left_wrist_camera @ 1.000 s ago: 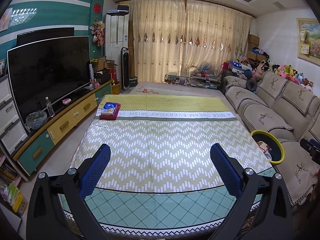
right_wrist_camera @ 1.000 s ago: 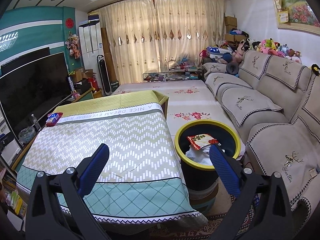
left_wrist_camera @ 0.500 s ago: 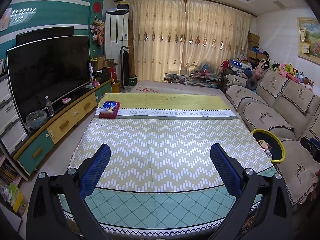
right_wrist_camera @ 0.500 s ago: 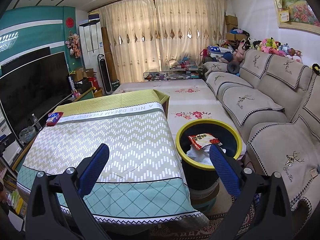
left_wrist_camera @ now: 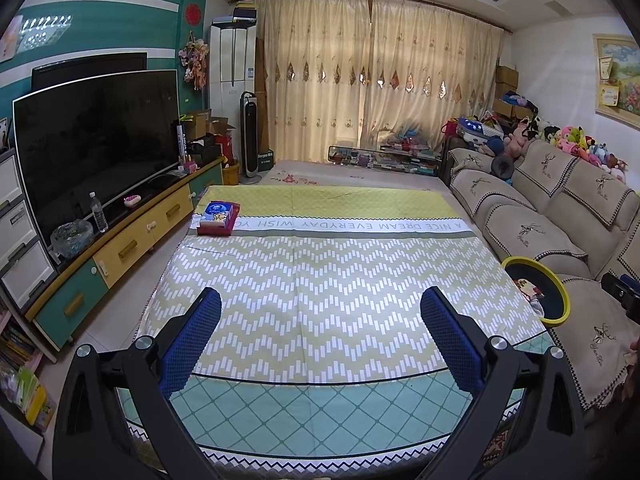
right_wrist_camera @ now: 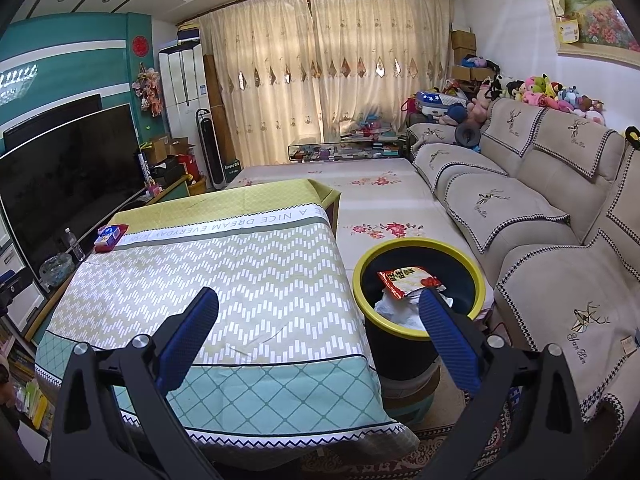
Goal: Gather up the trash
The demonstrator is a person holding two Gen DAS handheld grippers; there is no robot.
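The left claw (left_wrist_camera: 320, 334) is hanging wide apart and holding nothing, over the near end of the bench (left_wrist_camera: 320, 280); the right claw (right_wrist_camera: 318, 334) is gaping just as wide, also w/ nothing between its pads, over the bench's near right corner. The trash bin (right_wrist_camera: 478, 276) is sitting on the floor just off the bench's right edge, between bench and sofa (right_wrist_camera: 560, 280), so it's lying right-and-ahead of the right claw, whose right pad is overlapping the bin's near rim in view. The right claw is clearly nearer; from the left wrist the bin is showing only as a yellow arc at far right.

Inside, a red snack wrapper (right_wrist_camera: 410, 280) is lying flat on crumpled white paper (right_wrist_camera: 394, 310), so some trash is already collected.

The only loose item on the bench is the red tray w/ a blue-white pack (left_wrist_camera: 218, 218) at the far left corner, long axis running away from the claws (trash or not, I can't tell), nearer the left claw.

Hidden: the bin's depth, the floor under the bench, anything behind the pads.
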